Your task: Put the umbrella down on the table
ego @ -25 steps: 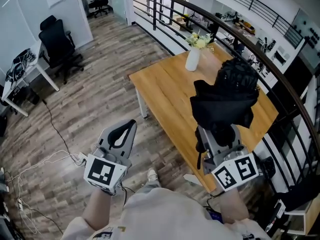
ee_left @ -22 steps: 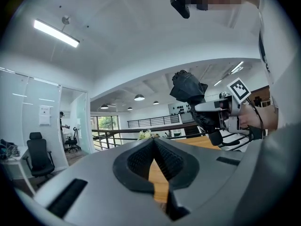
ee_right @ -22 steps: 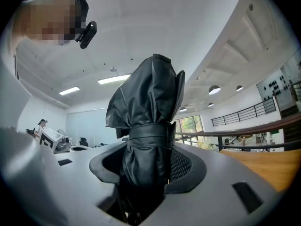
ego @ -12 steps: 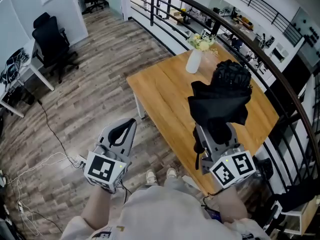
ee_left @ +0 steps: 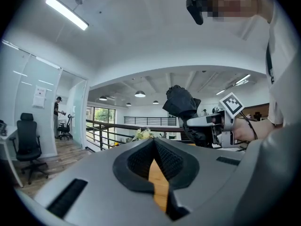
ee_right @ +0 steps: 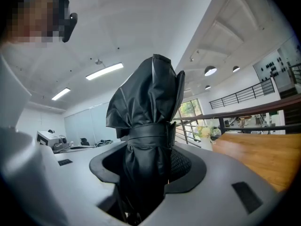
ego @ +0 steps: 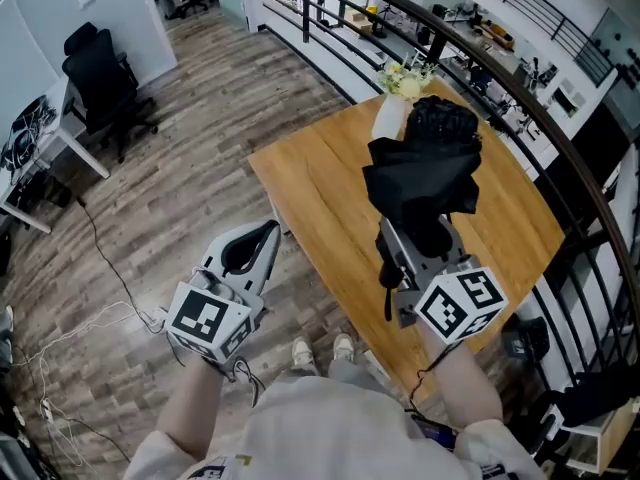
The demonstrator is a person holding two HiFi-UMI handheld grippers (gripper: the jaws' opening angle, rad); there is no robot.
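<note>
Showing the task at an early stage: the black folded umbrella (ego: 420,173), its canopy bunched and bound by a strap, is carried above the desk (ego: 320,183) and has not been set down. It hangs over the middle of the wooden top, and no part of it appears to rest on the surface. The right tongs (ego: 425,240) clamp it low on the bundle, below the strap, with the jaws standing wide around the thick fabric and the canopy end projecting beyond them. A white vase of flowers (ego: 388,118) stands at the far side of the desk, partly hidden behind the umbrella, so free surface for the set-down lies nearer the person. What remains, by this reading, is to lower the bundle until it lies on the wood and then release it. The right forearm reaches forward over the near edge of the desk, the tool held about level. The left tongs (ego: 262,243) are empty with their tips pressed together. They are held level over the plank floor (ego: 180,188), to the left of the desk and well apart from the umbrella.
</note>
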